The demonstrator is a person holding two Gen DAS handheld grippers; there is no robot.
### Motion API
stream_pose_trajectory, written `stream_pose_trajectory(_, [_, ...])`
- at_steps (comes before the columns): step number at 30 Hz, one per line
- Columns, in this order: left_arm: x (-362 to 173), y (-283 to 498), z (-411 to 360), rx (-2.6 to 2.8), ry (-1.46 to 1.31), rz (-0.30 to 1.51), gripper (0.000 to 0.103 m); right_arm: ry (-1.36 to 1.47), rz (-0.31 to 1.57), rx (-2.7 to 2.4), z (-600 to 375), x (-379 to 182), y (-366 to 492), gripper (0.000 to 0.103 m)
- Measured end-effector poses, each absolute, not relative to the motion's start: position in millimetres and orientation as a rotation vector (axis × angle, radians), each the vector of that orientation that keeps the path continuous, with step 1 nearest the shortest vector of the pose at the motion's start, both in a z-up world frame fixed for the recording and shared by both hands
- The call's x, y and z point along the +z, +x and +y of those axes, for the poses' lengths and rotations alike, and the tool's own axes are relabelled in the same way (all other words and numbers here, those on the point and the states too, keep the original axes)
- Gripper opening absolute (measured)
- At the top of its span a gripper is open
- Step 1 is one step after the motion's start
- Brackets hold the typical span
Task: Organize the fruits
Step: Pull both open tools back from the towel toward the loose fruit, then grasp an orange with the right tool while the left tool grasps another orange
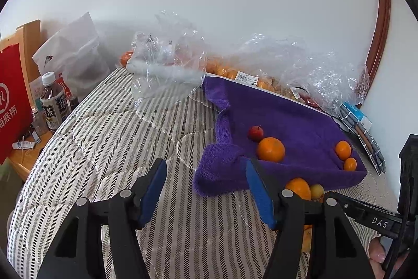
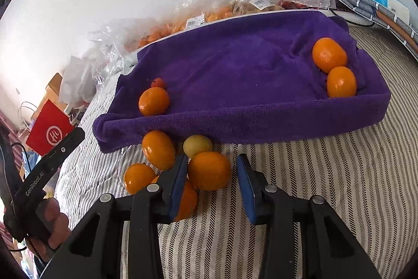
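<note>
Right tongs (image 2: 212,175) astride orange (image 2: 209,170), unclamped

A: Where does the tray (image 2: 287,119) sit?
B: On the bed (image 2: 339,187), with a towel (image 2: 235,64) draped over it. Bags of fruit (image 2: 209,15) lie behind it, against the wall.
A: And inside?
B: Two oranges (image 2: 329,54) touch in the right near corner. At the left, one orange (image 2: 153,101) sits with a small apple (image 2: 158,83) just behind it.
A: Outside the tray?
B: A cluster of fruit (image 2: 209,170) lies on the bed, before the tray's near left edge. A bottle (image 1: 53,101) stands on the desk (image 1: 18,161) left of the bed.
</note>
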State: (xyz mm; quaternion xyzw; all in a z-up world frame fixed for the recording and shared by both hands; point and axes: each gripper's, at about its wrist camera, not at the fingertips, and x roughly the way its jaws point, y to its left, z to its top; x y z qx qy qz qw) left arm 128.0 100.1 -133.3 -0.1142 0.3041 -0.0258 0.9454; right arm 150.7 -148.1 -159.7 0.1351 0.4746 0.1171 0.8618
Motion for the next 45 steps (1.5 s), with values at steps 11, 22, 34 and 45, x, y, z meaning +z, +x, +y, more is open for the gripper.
stream_pose_trajectory(11, [-136,131,98,-0.060,-0.235,0.641,0.063,0.222,0.934,0.065,-197,-146,130,0.034])
stream_pose_trajectory(22, [-135,129,91,-0.081,-0.208,0.640,0.063,0.180,0.958,0.033,-209,-161,129,0.034])
stream_pose_trajectory(34, [-139,129,96,-0.087,-0.259,0.663,0.062,0.175,0.938,0.010,-208,-159,126,0.034])
stream_pose_trajectory(45, [-143,133,89,-0.116,-0.235,0.698,0.062,0.202,0.915,0.036,-214,-154,120,0.034])
